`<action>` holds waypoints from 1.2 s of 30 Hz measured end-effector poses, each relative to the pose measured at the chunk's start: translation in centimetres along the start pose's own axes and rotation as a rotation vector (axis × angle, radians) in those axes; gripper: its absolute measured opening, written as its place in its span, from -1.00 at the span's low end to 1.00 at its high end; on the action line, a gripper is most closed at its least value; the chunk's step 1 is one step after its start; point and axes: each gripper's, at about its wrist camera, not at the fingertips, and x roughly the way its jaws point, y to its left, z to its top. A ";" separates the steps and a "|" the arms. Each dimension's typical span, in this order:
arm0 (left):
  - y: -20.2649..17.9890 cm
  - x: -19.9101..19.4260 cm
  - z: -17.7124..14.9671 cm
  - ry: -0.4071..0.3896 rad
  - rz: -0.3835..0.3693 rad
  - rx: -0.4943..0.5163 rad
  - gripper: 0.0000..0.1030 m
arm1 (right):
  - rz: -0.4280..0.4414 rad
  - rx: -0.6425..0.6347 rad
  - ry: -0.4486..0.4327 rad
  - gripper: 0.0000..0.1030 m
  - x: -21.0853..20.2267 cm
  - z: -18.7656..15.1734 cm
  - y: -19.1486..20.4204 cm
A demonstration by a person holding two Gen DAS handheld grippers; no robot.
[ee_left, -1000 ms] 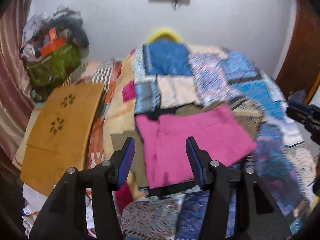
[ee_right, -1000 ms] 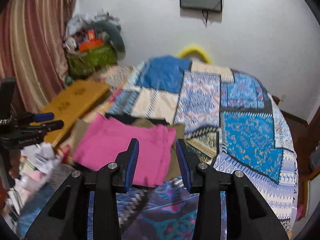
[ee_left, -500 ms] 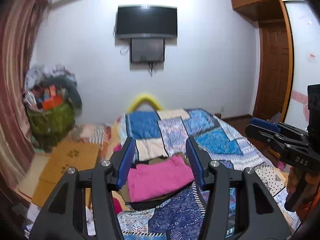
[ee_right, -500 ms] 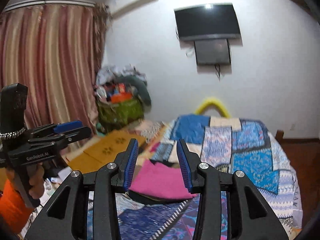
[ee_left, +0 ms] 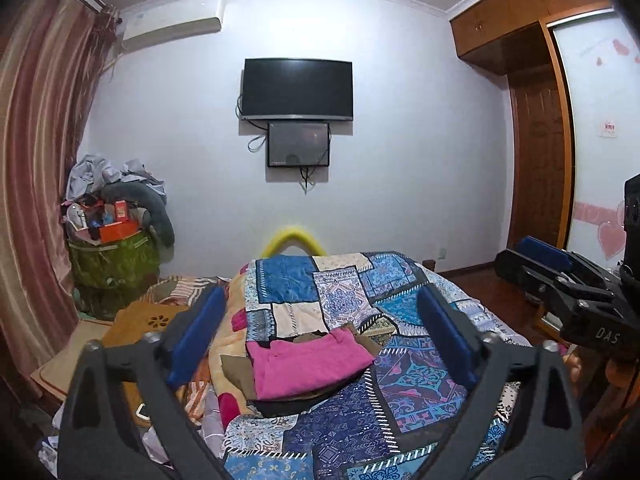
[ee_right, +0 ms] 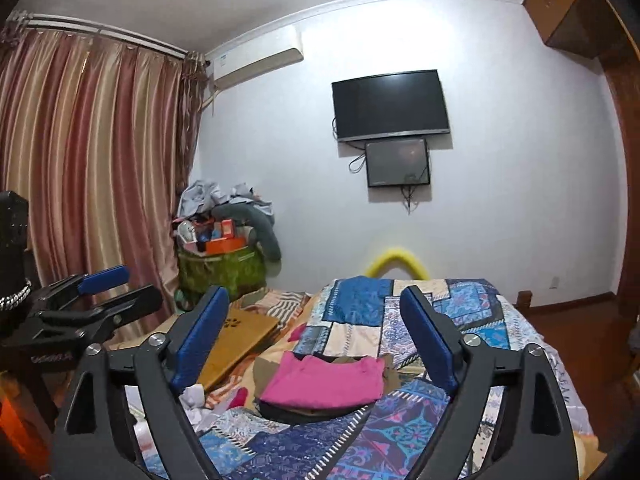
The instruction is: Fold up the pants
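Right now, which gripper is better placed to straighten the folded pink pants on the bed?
Neither clearly. The left gripper and right gripper both hang open, empty and back from the pink pants, their jaws having just opened. The pants sit about centred in each view.

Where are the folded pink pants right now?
In both wrist views the folded pink pants lie centre frame on a small pile of dark clothes, atop the blue patchwork quilt, beside the wooden board.
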 end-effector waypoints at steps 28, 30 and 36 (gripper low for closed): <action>0.3 -0.1 -1.1 0.022 0.002 -0.038 1.00 | -0.026 -0.013 0.025 0.99 -0.8 -0.8 1.1; 0.3 0.0 -1.2 0.024 0.003 -0.037 1.00 | -0.028 -0.012 0.030 0.99 -0.7 -0.8 1.0; 0.4 0.2 -1.2 0.034 0.001 -0.045 1.00 | -0.031 -0.010 0.036 0.99 -0.9 -0.7 1.0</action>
